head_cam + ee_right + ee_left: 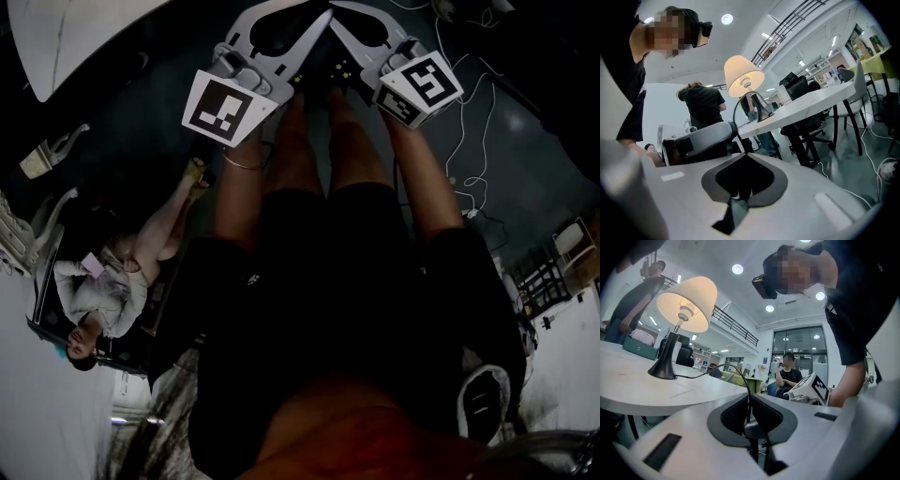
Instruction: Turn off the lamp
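Note:
The lamp [686, 303] stands lit on a white round table [628, 380], cream shade on a black stem. Its black cord [726, 367] arcs from the base into my left gripper [751, 400], which is shut on the cord's grey inline switch [752, 430]. In the right gripper view the lit lamp [743, 77] shows beyond the left gripper [698, 140]. My right gripper [744, 158] is shut, its tips close beside the left one's. The head view is dark: the left gripper [314, 28] and right gripper [345, 23] meet tip to tip above the holder's legs.
One person stands behind the table [633, 301] and another sits beyond it [787, 373]. Chairs [860, 93] stand by the table [811, 105]. White cables [469, 122] trail over the dark floor. A seated person [112, 281] is at the left.

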`<act>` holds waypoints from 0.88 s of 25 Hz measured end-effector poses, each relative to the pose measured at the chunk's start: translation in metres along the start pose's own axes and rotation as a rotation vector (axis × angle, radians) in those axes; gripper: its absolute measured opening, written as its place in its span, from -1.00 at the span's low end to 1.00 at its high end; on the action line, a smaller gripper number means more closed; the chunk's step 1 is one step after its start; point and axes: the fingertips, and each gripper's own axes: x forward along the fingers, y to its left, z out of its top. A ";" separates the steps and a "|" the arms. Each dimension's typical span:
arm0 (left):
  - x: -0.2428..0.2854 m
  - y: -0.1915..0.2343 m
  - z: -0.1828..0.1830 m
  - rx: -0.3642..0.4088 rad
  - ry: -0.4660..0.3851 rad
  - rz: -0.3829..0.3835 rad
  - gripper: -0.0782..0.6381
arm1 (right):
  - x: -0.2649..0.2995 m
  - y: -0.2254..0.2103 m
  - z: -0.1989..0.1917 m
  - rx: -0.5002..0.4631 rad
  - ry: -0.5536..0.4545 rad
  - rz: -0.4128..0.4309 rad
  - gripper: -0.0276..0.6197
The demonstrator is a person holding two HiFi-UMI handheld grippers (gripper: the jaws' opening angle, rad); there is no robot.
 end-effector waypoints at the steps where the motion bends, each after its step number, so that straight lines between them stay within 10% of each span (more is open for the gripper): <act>1: 0.000 0.000 -0.001 0.004 0.007 0.002 -0.72 | -0.001 -0.002 0.001 0.012 -0.008 -0.006 -0.90; 22: -0.020 0.006 -0.052 -0.062 0.120 0.024 -0.72 | -0.016 -0.019 0.016 0.138 -0.099 -0.039 -0.90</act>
